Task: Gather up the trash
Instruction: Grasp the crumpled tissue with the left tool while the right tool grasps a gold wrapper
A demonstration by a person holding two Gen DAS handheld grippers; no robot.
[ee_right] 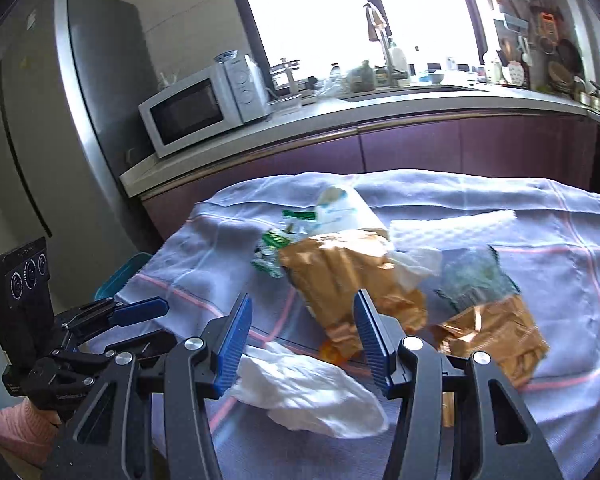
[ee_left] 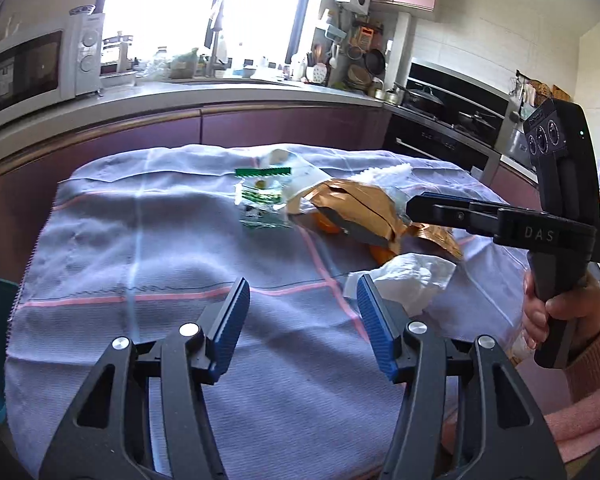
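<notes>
The biggest thing before me is the counter (ee_left: 148,248), covered with a pale blue cloth (ee_right: 500,432) that has pink stripes. Behind it runs the kitchen worktop (ee_left: 236,96) with purple cupboard doors below, a white microwave (ee_right: 204,108) on it, and a grey fridge (ee_right: 96,80) at its end.

The trash lies together near the middle of the cloth. A torn brown paper bag (ee_right: 340,276) is the largest piece (its flaps stand open and something orange shows under its edge). A second crumpled brown paper (ee_right: 496,340) lies just beside it, with a greenish transparent wrapper (ee_right: 476,276) touching its far end. A white plastic bag (ee_right: 308,388) lies closest to me on the cloth. Beyond the brown bag there is a flat white paper towel (ee_right: 452,226), and on the far side a clear wrapper with green print (ee_left: 260,204) and a pale packet (ee_right: 346,210) next to it.

My left gripper (ee_left: 302,308) is over the bare cloth, its blue fingers (ee_left: 230,320) spread apart with nothing between them. My right gripper (ee_right: 302,332) is also released, fingers parted and not touching anything; in its own view the white plastic bag and the edge of the brown bag show in the gap, below the fingertips. In the left view my right hand (ee_left: 548,312) grips the black handle, and a pink sleeve (ee_left: 588,360) covers the wrist.
</notes>
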